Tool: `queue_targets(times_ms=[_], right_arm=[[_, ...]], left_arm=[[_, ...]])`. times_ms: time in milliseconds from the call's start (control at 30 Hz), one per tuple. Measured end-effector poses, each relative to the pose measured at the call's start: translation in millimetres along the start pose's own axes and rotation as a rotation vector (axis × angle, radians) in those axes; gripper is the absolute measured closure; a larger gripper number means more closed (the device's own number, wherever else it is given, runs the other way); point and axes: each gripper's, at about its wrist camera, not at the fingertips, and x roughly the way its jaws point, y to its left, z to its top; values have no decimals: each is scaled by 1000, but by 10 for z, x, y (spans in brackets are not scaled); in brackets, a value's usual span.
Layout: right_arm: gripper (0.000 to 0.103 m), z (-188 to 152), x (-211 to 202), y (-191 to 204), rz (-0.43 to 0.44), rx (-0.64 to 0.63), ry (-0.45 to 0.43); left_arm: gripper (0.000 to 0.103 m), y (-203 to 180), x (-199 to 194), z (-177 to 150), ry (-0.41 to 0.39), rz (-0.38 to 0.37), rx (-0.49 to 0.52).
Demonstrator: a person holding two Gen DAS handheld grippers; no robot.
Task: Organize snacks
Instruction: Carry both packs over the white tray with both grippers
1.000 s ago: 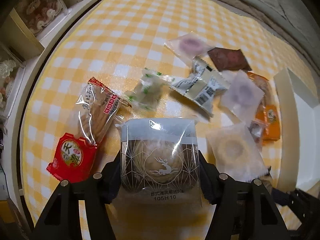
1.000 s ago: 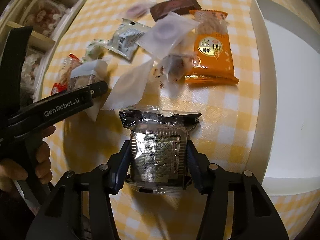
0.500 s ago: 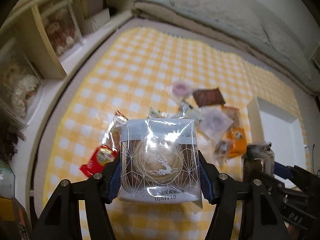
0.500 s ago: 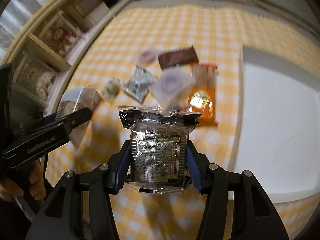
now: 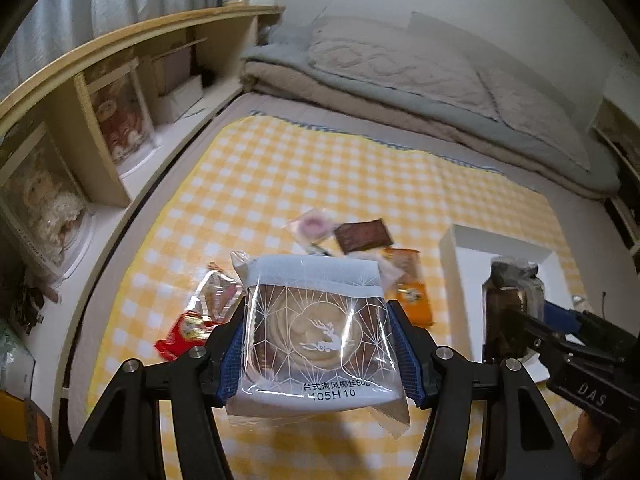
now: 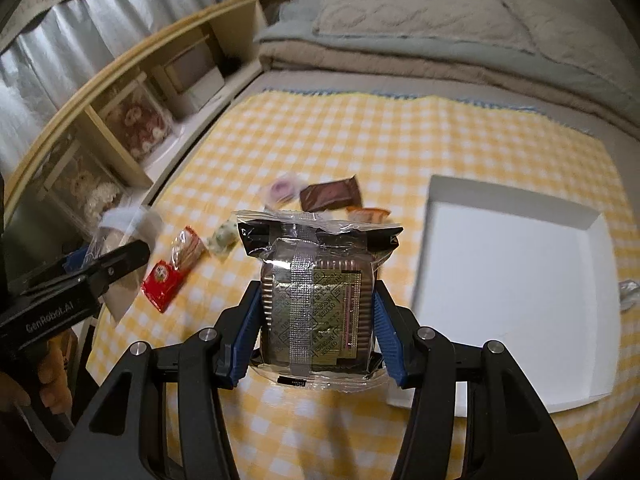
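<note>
My left gripper (image 5: 318,336) is shut on a clear pastry packet with a white deer print (image 5: 316,328), held high above the yellow checked cloth (image 5: 248,184). My right gripper (image 6: 316,316) is shut on a dark foil-tray cake packet (image 6: 316,300), also held high, left of the white box (image 6: 508,276). The box shows in the left wrist view (image 5: 468,256) too. On the cloth lie a red packet (image 6: 164,280), a pink round snack (image 6: 282,190), a brown packet (image 6: 330,196) and an orange packet (image 5: 412,292).
A wooden shelf unit (image 5: 100,92) with boxed dolls runs along the left. Folded grey bedding (image 5: 420,80) lies beyond the cloth's far edge. Each gripper shows in the other's view, the right one (image 5: 516,312) and the left one (image 6: 116,256).
Both grippers have risen far above the cloth with their packets still held. The snacks and white box now look much smaller, and the shelf and bedding have come into view.
</note>
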Motion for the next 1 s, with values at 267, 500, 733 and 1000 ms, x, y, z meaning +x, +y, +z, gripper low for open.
queue_targets(times_ms=[267,500,733,1000], right_arm=[[49,-50,-280,-318,-39,39,-41],[49,-109,-496,-713,-80,88,-66],[49,-186,-673,-1209,-140,149,-74],[49,-305,-721,-1700,-219,206,-51]], left_arm=[[42,-403,-29,-1,1,-46,52],[42,-788,107,52,2,-106,88],[42,-1146,399,15,34,-148,116],[42,-1485,774,-61,91,-171,125]])
